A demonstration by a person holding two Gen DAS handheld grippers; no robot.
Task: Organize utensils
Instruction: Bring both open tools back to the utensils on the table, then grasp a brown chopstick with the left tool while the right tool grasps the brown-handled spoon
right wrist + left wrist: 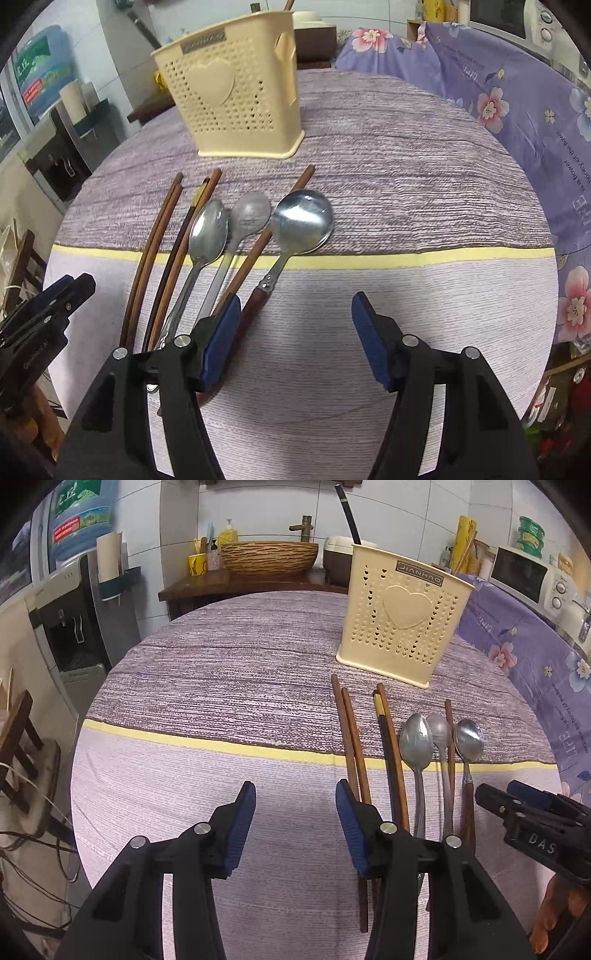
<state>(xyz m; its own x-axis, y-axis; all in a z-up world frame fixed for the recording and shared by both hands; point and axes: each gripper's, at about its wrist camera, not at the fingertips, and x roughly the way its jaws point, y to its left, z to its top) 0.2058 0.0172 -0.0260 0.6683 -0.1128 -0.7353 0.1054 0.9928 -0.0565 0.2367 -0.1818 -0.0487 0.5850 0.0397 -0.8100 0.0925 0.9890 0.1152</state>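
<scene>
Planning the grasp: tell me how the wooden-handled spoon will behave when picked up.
The wooden-handled spoon looks stiff, and probably bowl-heavy given its wide metal bowl, so a handle grip may let it droop. Its shiny bowl seems slippery; the handle likely grips better.

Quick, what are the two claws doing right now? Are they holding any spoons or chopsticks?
Left claw: open, holding nothing.
Right claw: open, holding nothing.

woven cloth (221, 686) over the desk, matt and ribbed. cream holder (400, 616) is smooth perforated plastic with a soft sheen. brown chopsticks (351, 734) look like satin wood. three spoons (301, 218) in metal: the round one glossy, the middle one dull grey. both sets of jaws carry ribbed blue pads (240, 827) on matt black plastic.
</scene>
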